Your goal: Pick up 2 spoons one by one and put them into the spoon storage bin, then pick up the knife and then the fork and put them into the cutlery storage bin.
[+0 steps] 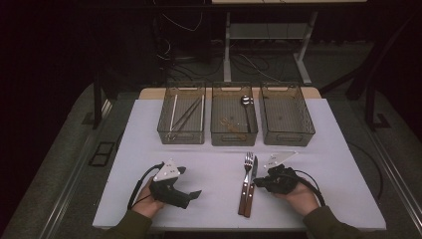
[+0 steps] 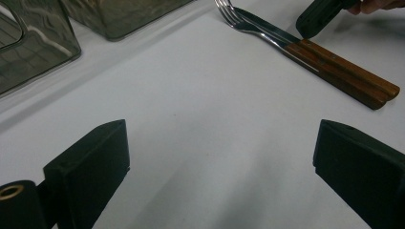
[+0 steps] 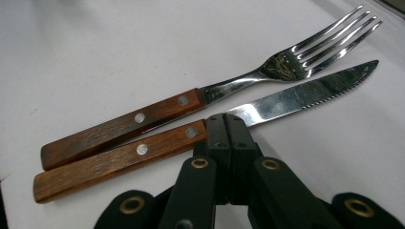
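A fork [image 1: 247, 164] and a steak knife [image 1: 253, 172], both with brown wooden handles, lie side by side on the white table [image 1: 214, 159], tips pointing away from me. My right gripper [image 1: 260, 183] is shut, its jaws pressed together with nothing between them. In the right gripper view its tip [image 3: 228, 120] sits over the knife [image 3: 305, 95] where blade meets handle, with the fork [image 3: 157, 112] just beyond; whether it touches I cannot tell. My left gripper [image 1: 190, 198] rests low at the front left, open. Its wide jaws [image 2: 222, 136] frame bare table, the fork [image 2: 253, 29] farther off.
Three clear bins stand in a row at the back: the left bin [image 1: 164, 117] holds chopsticks, the middle bin [image 1: 217, 117] a spoon [image 1: 246, 101], the right bin [image 1: 304, 117] looks empty. The table's front edge lies just behind both hands.
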{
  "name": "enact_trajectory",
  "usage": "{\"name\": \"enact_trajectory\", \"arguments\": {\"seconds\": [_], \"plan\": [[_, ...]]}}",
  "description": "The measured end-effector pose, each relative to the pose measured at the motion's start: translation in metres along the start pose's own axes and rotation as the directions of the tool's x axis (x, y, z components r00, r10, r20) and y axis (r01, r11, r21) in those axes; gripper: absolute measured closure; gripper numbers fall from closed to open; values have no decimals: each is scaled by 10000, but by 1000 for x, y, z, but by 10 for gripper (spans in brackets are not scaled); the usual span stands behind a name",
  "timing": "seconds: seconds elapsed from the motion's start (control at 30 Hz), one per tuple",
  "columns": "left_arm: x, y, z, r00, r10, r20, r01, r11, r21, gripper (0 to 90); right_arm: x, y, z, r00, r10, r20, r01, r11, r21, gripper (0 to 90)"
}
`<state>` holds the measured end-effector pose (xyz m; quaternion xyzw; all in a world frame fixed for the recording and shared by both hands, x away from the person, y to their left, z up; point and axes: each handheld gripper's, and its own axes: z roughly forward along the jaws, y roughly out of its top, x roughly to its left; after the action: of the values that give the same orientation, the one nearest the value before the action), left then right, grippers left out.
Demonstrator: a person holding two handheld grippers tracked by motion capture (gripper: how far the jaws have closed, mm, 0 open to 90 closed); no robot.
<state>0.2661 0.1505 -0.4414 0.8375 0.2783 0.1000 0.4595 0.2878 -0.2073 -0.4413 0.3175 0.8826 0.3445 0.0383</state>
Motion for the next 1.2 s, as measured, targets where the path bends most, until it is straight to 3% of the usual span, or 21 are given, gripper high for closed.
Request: {"name": "enact_trajectory", "arguments": {"seconds": [0.53,1.2], "plan": [[0,0,0,10000,-13,8,13,10000,14,36,-3,3,8,9998,205,28,-205,9997,-106,900],[0,0,1,10000,-22,24,22,10000,19,36,-9,20,23,9998,207,12,-206,9992,-336,900]]}}
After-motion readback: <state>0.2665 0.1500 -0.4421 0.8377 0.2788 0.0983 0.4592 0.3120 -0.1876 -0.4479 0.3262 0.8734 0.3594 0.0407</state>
